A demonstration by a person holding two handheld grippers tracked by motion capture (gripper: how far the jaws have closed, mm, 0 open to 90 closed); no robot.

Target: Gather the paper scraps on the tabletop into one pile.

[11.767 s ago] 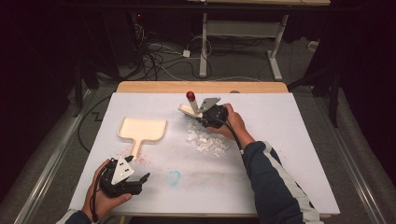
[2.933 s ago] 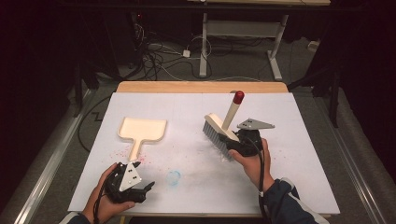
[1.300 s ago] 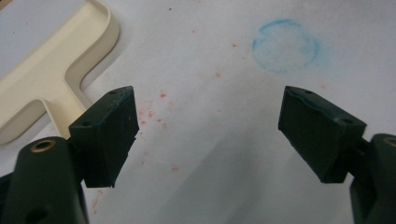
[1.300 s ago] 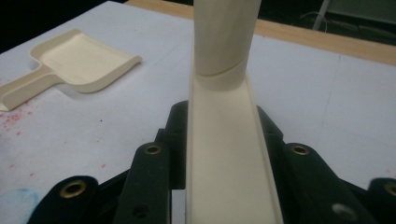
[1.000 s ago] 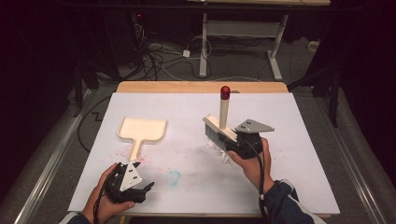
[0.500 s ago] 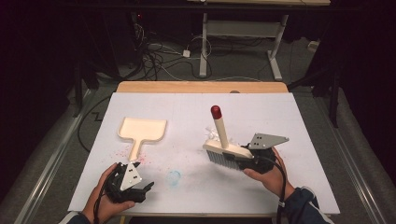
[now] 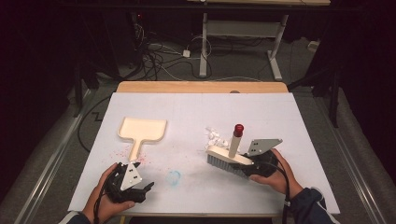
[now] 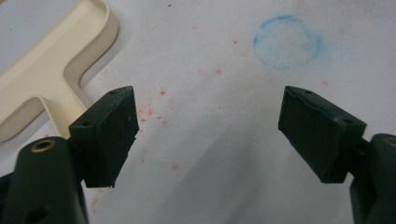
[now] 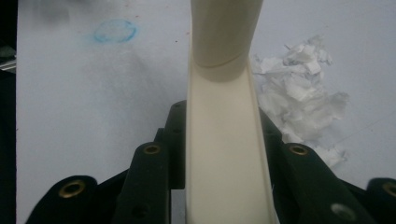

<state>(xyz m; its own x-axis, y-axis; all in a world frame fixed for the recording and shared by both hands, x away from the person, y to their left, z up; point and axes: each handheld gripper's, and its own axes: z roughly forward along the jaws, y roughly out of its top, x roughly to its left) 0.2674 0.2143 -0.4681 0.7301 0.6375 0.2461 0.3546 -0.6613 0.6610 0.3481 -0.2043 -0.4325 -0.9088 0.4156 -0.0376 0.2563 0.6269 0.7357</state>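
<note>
A cream hand brush (image 7: 227, 156) with a red-capped handle stands bristles down on or just over the white sheet, right of centre. My right gripper (image 7: 251, 169) is shut on the end of its back. In the right gripper view the cream brush back (image 9: 223, 168) runs up between the clamped jaws of that gripper (image 9: 223, 126). A small heap of white paper scraps (image 7: 214, 136) (image 9: 303, 98) lies just beyond the brush. The cream dustpan (image 7: 142, 130) (image 8: 42, 84) lies flat at the left. My left gripper (image 7: 140, 191) (image 8: 205, 135) rests near the front edge, open, with nothing between its jaws.
A white sheet (image 7: 289, 121) covers the wooden table. On it are a faint blue ring (image 7: 173, 177) (image 8: 287, 42) and red specks (image 8: 154, 112) near the dustpan handle. Cables and table legs lie on the dark floor beyond the far edge.
My right hand has drawn the brush toward the near edge and lowered it, so the scraps now lie behind it. The left gripper has stayed put.
</note>
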